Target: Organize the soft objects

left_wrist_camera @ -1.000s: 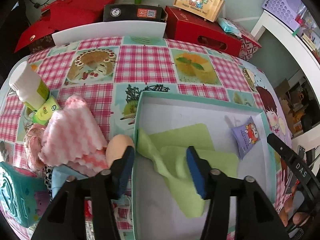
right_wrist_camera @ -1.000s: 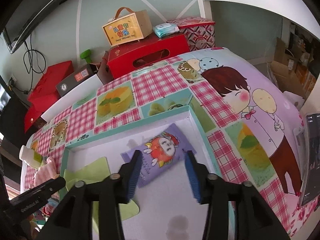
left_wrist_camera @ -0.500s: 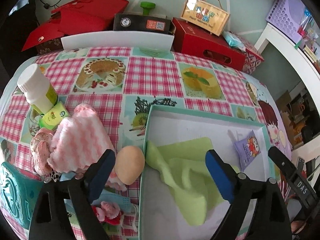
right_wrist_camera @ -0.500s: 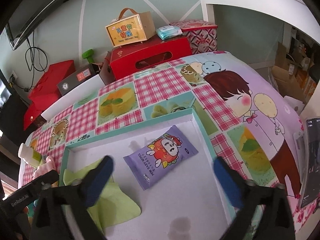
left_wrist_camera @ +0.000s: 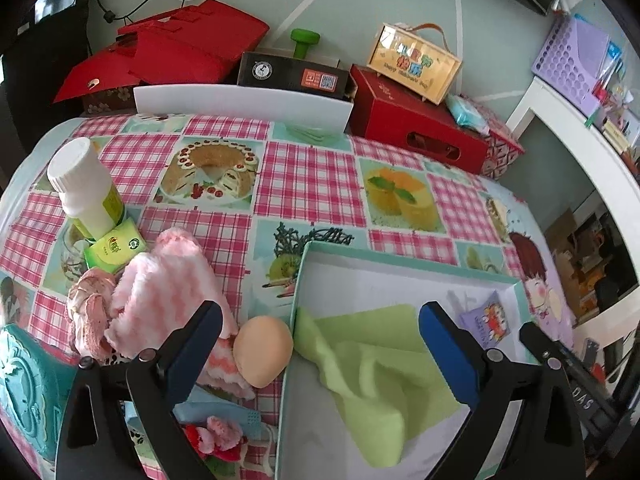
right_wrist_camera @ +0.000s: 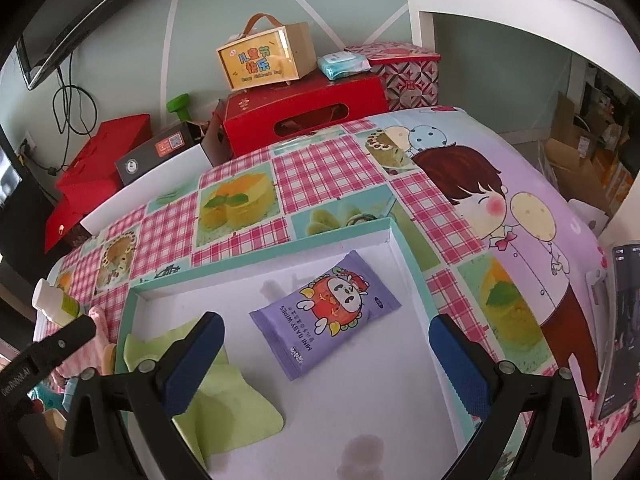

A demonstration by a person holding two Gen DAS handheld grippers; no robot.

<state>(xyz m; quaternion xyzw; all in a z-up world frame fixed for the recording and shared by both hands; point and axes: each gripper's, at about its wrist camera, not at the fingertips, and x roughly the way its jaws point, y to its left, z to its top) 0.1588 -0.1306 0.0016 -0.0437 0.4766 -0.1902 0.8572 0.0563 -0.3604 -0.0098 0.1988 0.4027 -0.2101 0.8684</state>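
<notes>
A white tray with a teal rim [left_wrist_camera: 384, 252] [right_wrist_camera: 260, 258] holds a crumpled green cloth [left_wrist_camera: 372, 364] [right_wrist_camera: 224, 408] and a purple baby-wipes pack [right_wrist_camera: 324, 312] [left_wrist_camera: 486, 318]. Left of the tray lie a peach soft ball [left_wrist_camera: 262, 350], a pink-and-white fluffy cloth [left_wrist_camera: 160, 300], a pink scrunchie [left_wrist_camera: 86, 304] and a small pink-and-red soft toy [left_wrist_camera: 218, 438]. My left gripper [left_wrist_camera: 320, 336] is open and empty above the tray's left wall. My right gripper [right_wrist_camera: 326, 338] is open and empty above the wipes pack.
A white bottle [left_wrist_camera: 86, 188] and a green packet [left_wrist_camera: 116, 246] stand at the left. A teal box [left_wrist_camera: 24, 384] is at the near left. Red boxes [left_wrist_camera: 416, 124], a black box [left_wrist_camera: 292, 74] and a yellow case [left_wrist_camera: 414, 64] line the back.
Both grippers have opened wide and pulled back and up. The left let go of the green cloth, the right let go of the wipes pack; both now lie in the tray.
</notes>
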